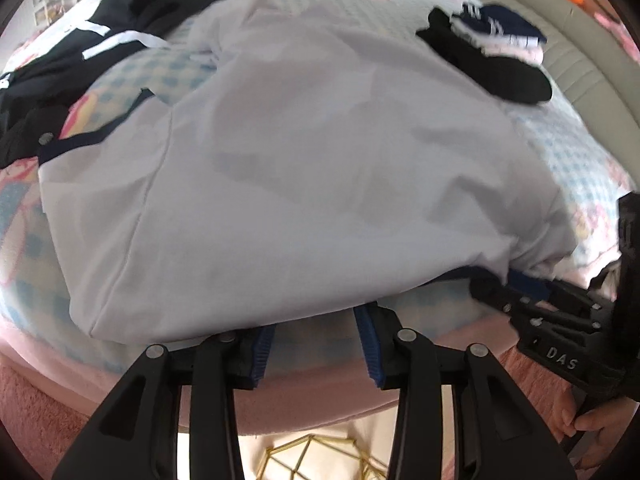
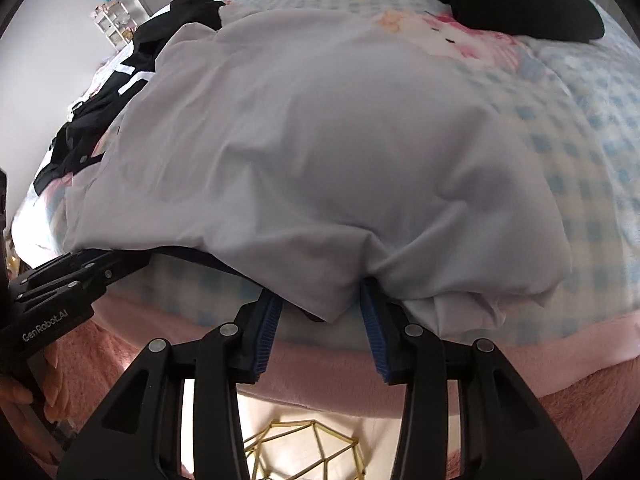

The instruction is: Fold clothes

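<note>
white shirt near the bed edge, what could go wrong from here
Both grippers look open, so the white shirt seems ungripped; its near hem overhangs the left gripper and right gripper fingers and may bunch. A forward fold could catch the black garment touching its far corner.

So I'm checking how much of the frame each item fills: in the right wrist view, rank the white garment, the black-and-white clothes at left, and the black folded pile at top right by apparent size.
1. white garment, by far the largest.
2. and 3. black-and-white clothes and black folded pile: they look alike in size, and both lie far from the camera, so no ranking.
</note>
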The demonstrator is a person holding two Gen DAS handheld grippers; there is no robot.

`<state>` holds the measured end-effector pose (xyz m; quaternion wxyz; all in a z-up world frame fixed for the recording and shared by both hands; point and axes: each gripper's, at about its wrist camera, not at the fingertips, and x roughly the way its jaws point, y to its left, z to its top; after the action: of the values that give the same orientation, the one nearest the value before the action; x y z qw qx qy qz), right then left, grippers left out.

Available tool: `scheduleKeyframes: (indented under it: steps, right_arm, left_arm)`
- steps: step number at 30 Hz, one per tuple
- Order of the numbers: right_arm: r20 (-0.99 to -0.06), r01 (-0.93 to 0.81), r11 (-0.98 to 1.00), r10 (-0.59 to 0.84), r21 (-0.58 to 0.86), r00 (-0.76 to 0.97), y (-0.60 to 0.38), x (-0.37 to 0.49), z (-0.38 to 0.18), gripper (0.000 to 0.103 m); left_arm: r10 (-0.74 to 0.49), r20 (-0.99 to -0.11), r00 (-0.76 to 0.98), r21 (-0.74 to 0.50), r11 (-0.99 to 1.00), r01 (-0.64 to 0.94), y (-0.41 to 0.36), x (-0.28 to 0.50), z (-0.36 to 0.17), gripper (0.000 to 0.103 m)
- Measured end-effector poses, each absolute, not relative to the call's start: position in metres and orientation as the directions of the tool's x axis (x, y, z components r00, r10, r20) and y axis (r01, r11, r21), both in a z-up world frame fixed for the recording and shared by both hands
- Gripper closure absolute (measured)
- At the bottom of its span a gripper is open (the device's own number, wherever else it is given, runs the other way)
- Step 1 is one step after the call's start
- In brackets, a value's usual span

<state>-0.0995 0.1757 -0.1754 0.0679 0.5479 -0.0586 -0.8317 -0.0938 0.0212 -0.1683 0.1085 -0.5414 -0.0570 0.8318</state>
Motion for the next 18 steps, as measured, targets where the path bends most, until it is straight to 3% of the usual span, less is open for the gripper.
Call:
scheduleKeyframes:
  steps: [5, 10, 14, 18]
  right_arm:
    - [-0.888, 0.010, -0.990, -0.131, 0.142, -0.441, 0.180, -0.091, -0.166, 0.065]
    - [-0.825, -0.039, -0.985, -0.121, 0.171, -0.552, 0.196, -0.088, -0.130, 0.065]
    - [-0.797, -0.085, -0.972, -0.127, 0.218, -0.590, 0.210, -0.105, -0.121, 0.062]
    - [-0.787, -0.103, -0.965, -0.133, 0.242, -0.603, 0.221, -0.106, -0.122, 0.063]
  left_arm:
    - [0.231, -0.877, -0.422, -0.195, -0.972, -0.128, 0.022, -0.098, -0.154, 0.062]
    - [0.235, -0.809, -0.539, -0.193, -0.972, -0.135, 0.014, -0.102, -0.113, 0.062]
    - [0.178, -0.838, -0.516, -0.158, -0.984, -0.083, 0.020, -0.134, -0.117, 0.062]
    - [0.168, -0.803, -0.572, -0.161, -0.985, -0.062, 0.015, -0.133, -0.111, 0.062]
